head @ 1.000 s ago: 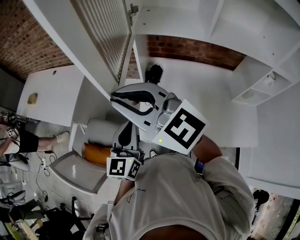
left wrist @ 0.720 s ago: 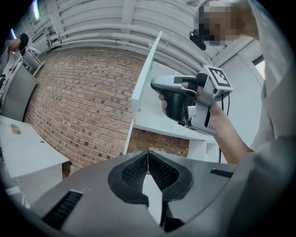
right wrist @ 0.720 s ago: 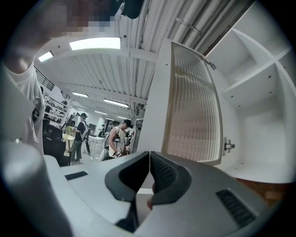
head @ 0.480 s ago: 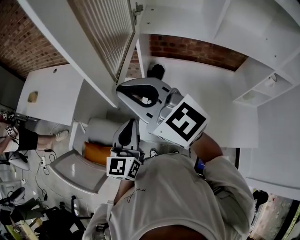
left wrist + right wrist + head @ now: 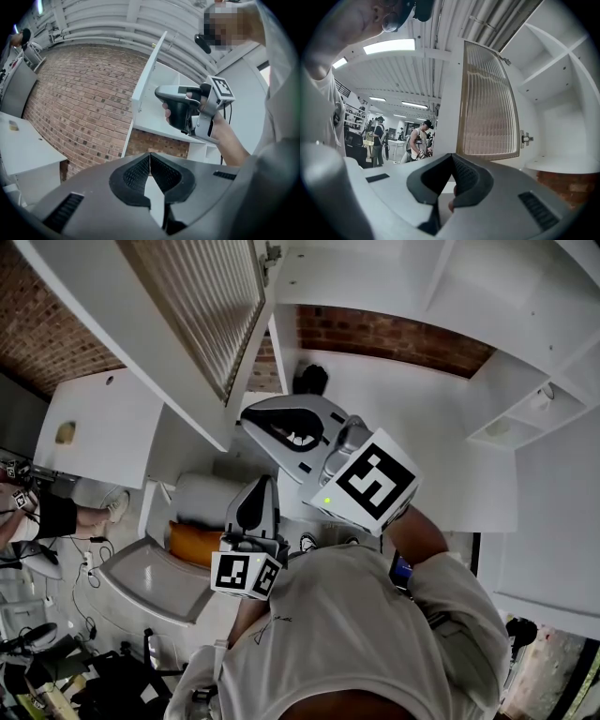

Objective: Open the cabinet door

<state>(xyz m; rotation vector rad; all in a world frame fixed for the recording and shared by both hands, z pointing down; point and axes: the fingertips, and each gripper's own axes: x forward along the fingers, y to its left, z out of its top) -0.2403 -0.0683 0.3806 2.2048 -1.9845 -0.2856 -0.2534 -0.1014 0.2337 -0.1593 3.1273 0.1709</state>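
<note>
Door is found already swung open, hung out to the upper left of the cabinet in the head view.

Right gripper is held level, tips just beside the door's lower free corner; contact cannot be told. Its jaws have just been closing and are seen drawn together, with nothing between them.

In the right gripper view the door's ribbed pane is seen ahead and above the jaws. The hinge and the cabinet's inside are seen to its right.

Left gripper is held lower, beneath the right one and apart from the door. Its jaws are likewise pressed together, and nothing is held.

From the left gripper view the door is seen edge-on, with the right gripper just to its right. Brick wall is noted behind.
</note>
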